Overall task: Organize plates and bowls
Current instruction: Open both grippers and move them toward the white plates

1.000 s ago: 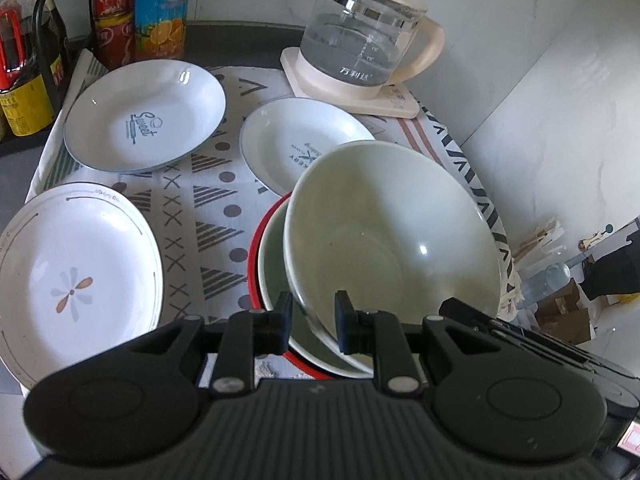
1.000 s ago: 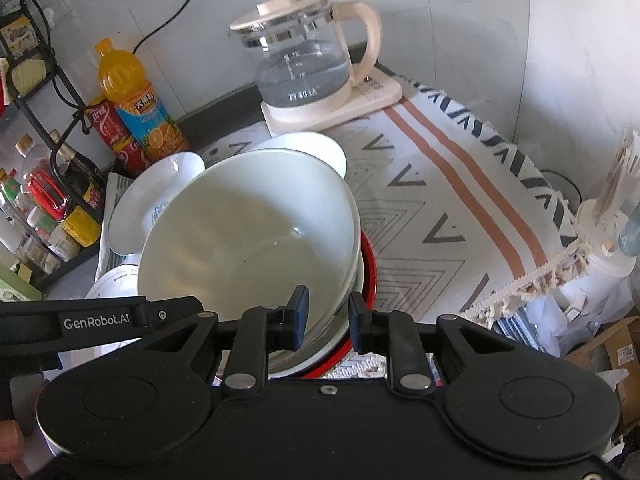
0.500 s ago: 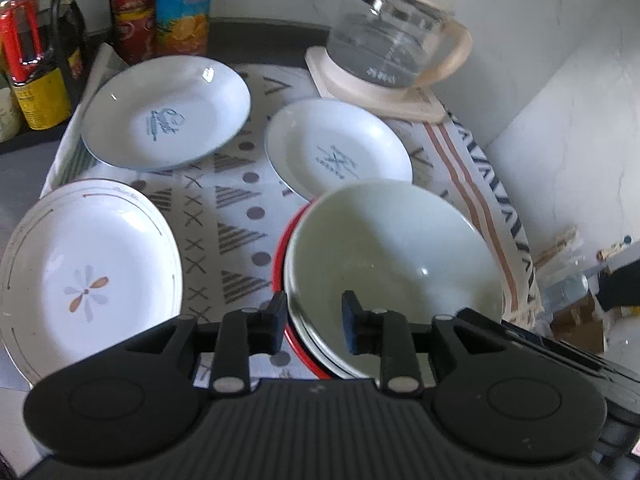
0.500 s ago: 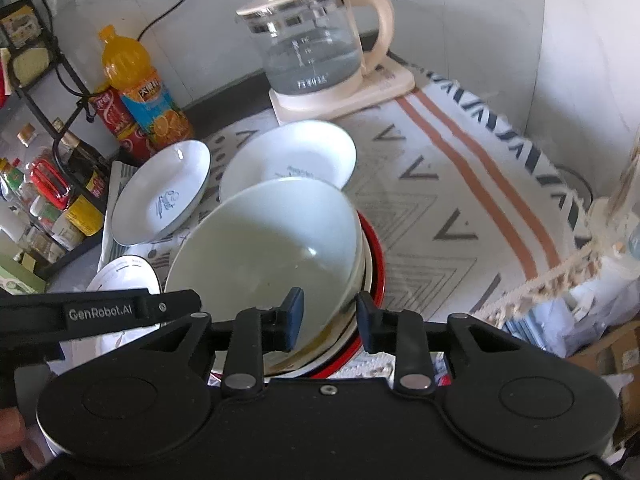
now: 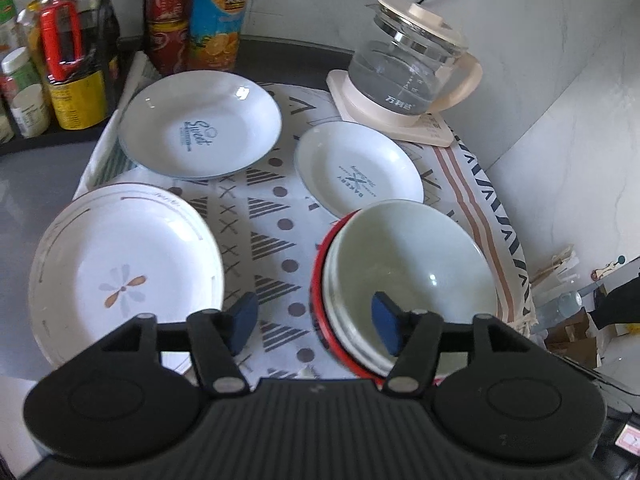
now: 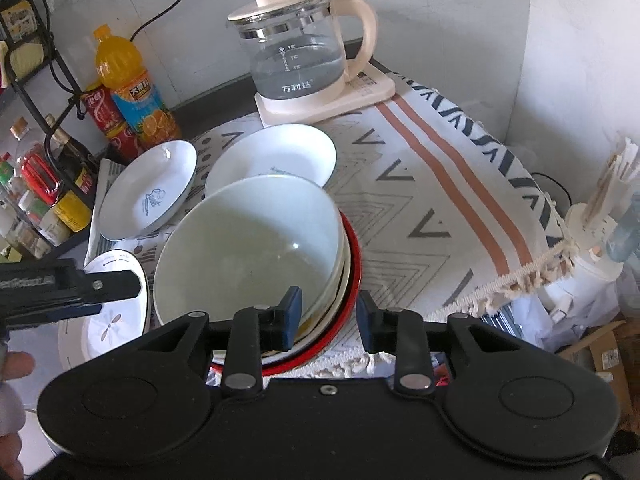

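Pale green glazed bowl sits nested on a stack of bowls over a red-rimmed plate, near right on the patterned cloth of the worktop, all empty. Left tongs are opening, nothing between them. Right tongs stand narrowly parted astride the stack's near rim (pads not pressing). Three white plates lie apart, presumably awaiting stacking.

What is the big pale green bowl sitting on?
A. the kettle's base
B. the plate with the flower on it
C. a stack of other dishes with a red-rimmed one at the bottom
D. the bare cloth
C: the pale green bowl is nested on top of other bowls, with a red-rimmed dish showing underneath, apart from the flower plate.
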{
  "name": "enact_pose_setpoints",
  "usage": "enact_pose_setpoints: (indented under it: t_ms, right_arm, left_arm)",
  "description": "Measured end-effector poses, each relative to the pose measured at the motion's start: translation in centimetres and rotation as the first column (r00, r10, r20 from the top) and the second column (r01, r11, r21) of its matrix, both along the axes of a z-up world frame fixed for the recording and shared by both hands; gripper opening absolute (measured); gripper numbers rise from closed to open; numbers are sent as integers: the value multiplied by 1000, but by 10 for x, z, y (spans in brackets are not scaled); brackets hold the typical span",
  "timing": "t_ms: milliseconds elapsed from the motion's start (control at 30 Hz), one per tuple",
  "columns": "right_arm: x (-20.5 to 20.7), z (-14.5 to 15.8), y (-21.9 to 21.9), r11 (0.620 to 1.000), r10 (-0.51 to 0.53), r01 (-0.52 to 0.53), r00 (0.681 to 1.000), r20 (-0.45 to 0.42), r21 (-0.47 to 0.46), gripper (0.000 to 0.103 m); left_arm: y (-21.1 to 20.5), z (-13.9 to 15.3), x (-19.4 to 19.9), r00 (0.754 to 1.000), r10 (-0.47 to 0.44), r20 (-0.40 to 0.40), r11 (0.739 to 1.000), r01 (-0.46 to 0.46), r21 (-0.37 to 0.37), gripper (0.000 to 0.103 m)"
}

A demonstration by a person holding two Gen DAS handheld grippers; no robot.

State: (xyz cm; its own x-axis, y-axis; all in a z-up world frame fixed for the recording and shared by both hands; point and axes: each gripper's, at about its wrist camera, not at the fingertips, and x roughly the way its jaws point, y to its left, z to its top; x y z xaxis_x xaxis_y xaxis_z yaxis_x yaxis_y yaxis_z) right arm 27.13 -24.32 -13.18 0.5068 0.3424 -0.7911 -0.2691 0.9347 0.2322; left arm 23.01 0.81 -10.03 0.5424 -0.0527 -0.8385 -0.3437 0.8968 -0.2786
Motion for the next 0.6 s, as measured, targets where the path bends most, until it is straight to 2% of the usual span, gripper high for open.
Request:
enact_pose_setpoints:
  t_ms: [167,200,233,267,333,367,433,533,600]
  right_arm:
    - [-14,6,14,1000,20,-20,1000,-3,14,32]
    - [-18,8,18,999,27,-27,1000,-2,23,38]
    - [-22,11,22,999,34,-34,999,4,29,48]
    - [-26,14,27,998,43,-44,999,15,33,52]
    - [-34,19,36,997,65,-67,998,26,46,61]
    - [-36,21,41,995,76,-77,997,29,56,64]
    - [-43,23,52,993,100,-102,994,38,66,76]
    - [-53,27,69,988,128,-132,990,52,75,88]
    - [-58,28,79,985,147,-151,987,58,81,91]
  left_arm:
    - [20,8,-25,999,47,9,999,-47,3,71]
    - [24,9,-30,998,56,8,998,-56,6,72]
    - [30,11,-36,998,65,7,998,-65,8,73]
    - [35,12,-42,997,75,8,997,-75,8,74]
    - [46,14,-55,995,97,10,995,-97,14,83]
    - [52,16,-62,994,109,14,994,-109,21,83]
    - [62,18,-73,992,129,16,991,-129,32,86]
    - [77,20,-91,989,148,20,988,-149,42,91]
    - [86,21,-102,987,155,27,986,-157,57,95]
